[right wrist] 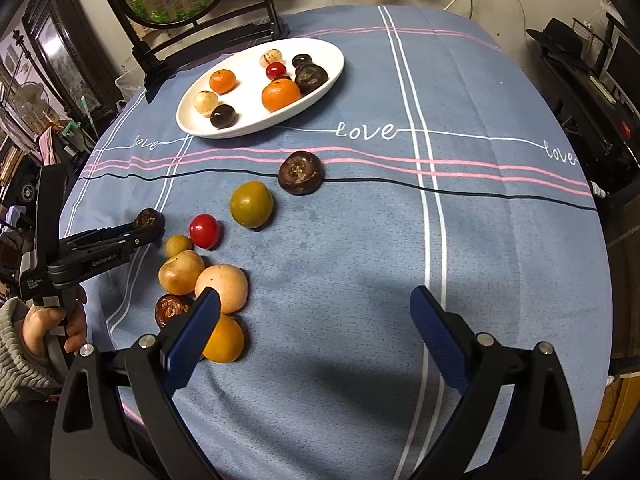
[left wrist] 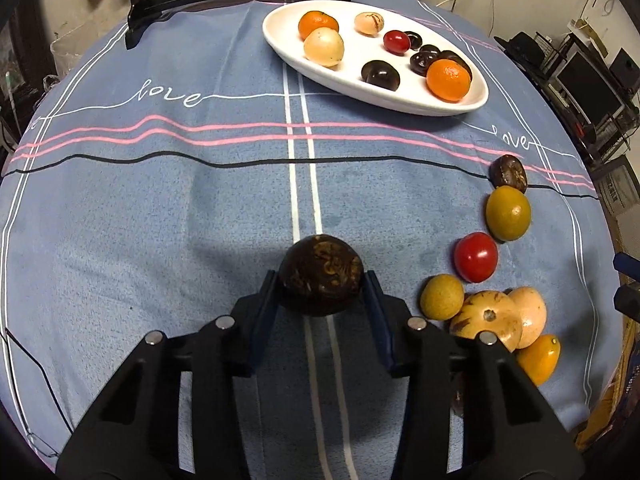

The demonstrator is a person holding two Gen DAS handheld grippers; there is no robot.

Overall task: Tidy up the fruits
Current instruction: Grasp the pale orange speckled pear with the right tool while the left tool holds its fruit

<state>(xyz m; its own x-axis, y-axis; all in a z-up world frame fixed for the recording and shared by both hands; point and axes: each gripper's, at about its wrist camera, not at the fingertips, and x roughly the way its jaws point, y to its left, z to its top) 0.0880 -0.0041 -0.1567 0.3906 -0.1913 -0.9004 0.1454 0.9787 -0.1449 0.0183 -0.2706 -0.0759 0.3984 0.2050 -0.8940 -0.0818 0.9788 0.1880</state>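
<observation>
Left gripper [left wrist: 322, 280] nearest: fingers clamped on a dark brown fruit [left wrist: 321, 274], held over the blue desk [left wrist: 160, 220], well short of the white plate [left wrist: 280, 46]. Judgement: carry it forward and slightly right, keep the squeeze steady since a round fruit may roll out, and release low over a bare patch of the plate. Loose fruits lie to the right: a red one [left wrist: 476, 257] and an olive-green one [left wrist: 508, 213], none in the direct path. Right gripper [right wrist: 316, 322] hovers with fingers wide apart, holding nothing.
</observation>
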